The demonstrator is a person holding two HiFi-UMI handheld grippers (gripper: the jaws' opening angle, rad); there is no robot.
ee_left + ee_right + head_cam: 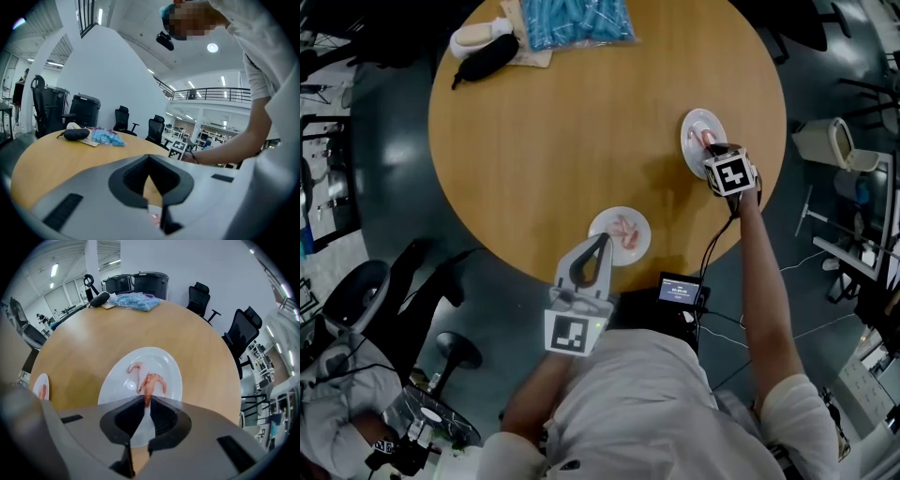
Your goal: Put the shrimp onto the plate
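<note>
Shrimp on white plate beneath right gripper.
Its long axis runs straight away from the jaw tips toward the plate's middle, with the near end lying loose between the slightly parted jaws. The left gripper is closed and empty.

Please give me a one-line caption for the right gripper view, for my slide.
Right hand-held gripper, jaws slightly apart, over a white plate with two shrimp on a wooden table.

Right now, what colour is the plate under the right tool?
The plate is plain white; the right gripper view shows it best.
</note>
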